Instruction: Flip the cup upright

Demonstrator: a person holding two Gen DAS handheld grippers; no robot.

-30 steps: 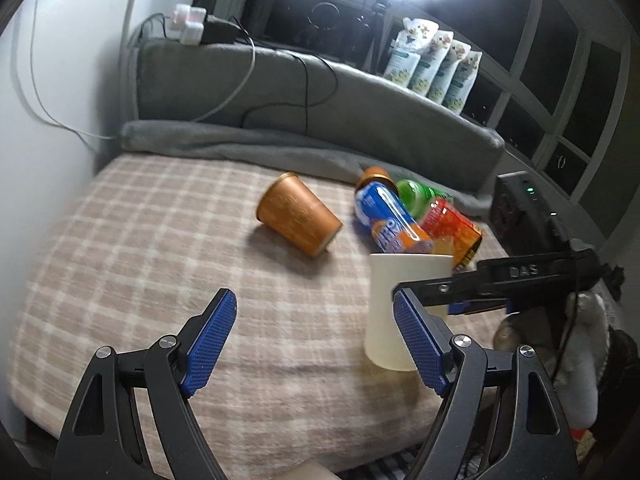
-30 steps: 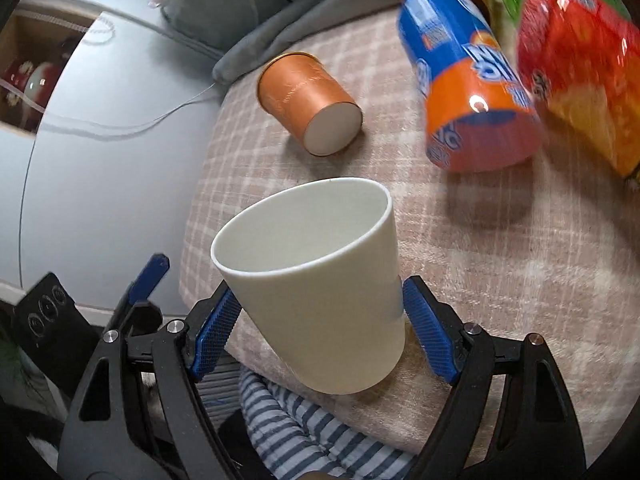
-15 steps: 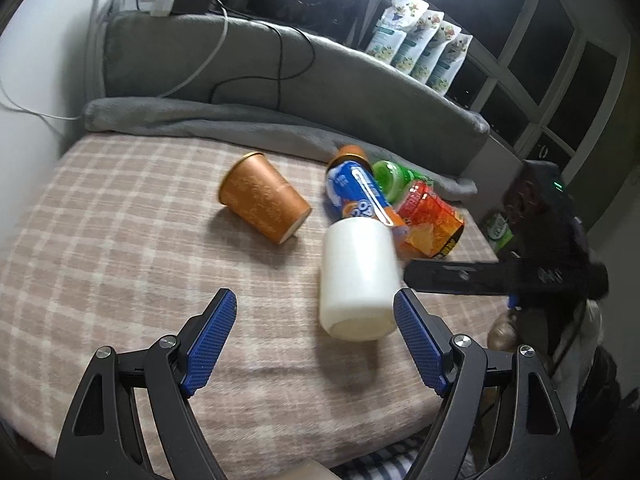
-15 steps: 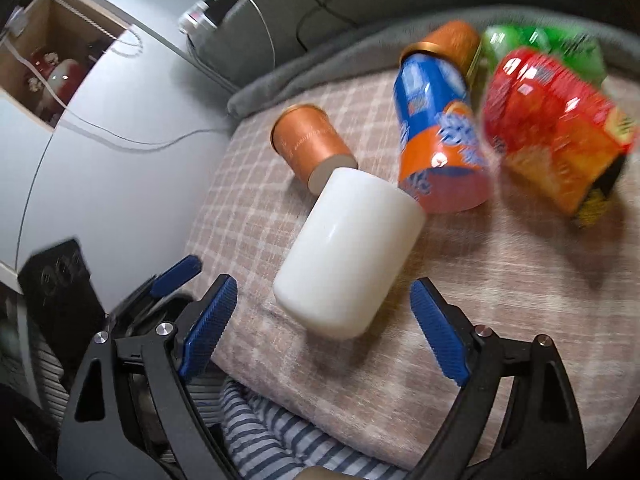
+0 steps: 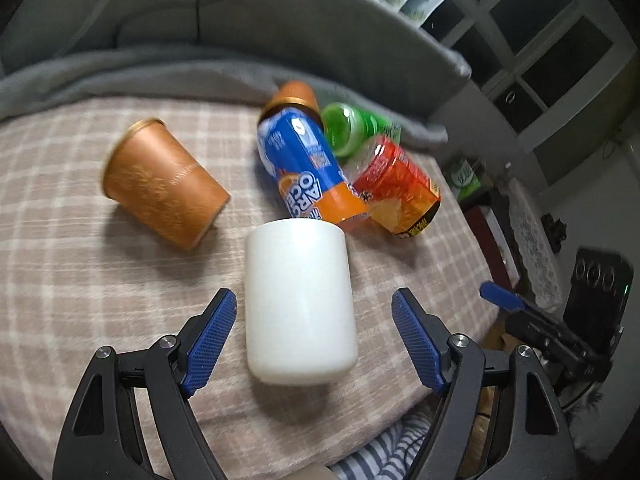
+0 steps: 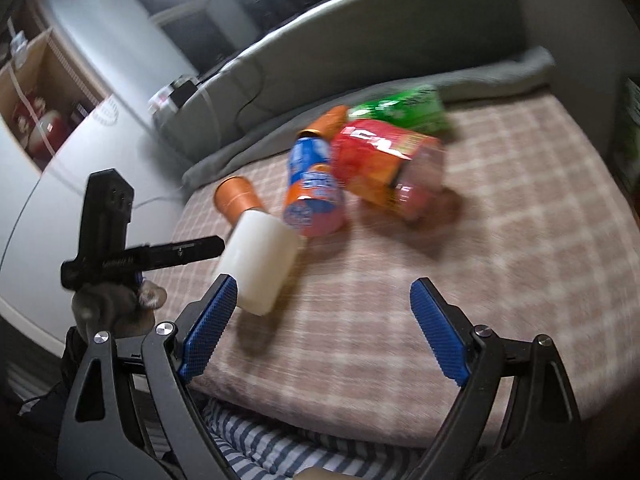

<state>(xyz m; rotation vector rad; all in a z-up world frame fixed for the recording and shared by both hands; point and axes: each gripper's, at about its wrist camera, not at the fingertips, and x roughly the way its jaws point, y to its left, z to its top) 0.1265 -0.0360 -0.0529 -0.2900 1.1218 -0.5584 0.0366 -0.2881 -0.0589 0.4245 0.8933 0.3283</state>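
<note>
A white cup (image 5: 298,300) lies on its side on the plaid blanket (image 5: 80,280), closed base toward me, near the front edge. My left gripper (image 5: 314,340) is open, its blue pads on either side of the cup's base, not touching. In the right wrist view the cup (image 6: 260,262) lies at the left. My right gripper (image 6: 324,328) is open and empty, to the right of the cup. An orange cup (image 5: 160,188) also lies on its side, further left.
A blue-orange snack can (image 5: 308,172), a red snack can (image 5: 396,188) and a green can (image 5: 352,128) lie just behind the white cup. A grey cushion (image 5: 280,40) backs the bed. The blanket's front edge (image 6: 360,420) drops to striped fabric.
The white cup, held upright in my right gripper a second ago, was let go and now lies on its side. My right gripper drew back; my left gripper moved in around the cup.
</note>
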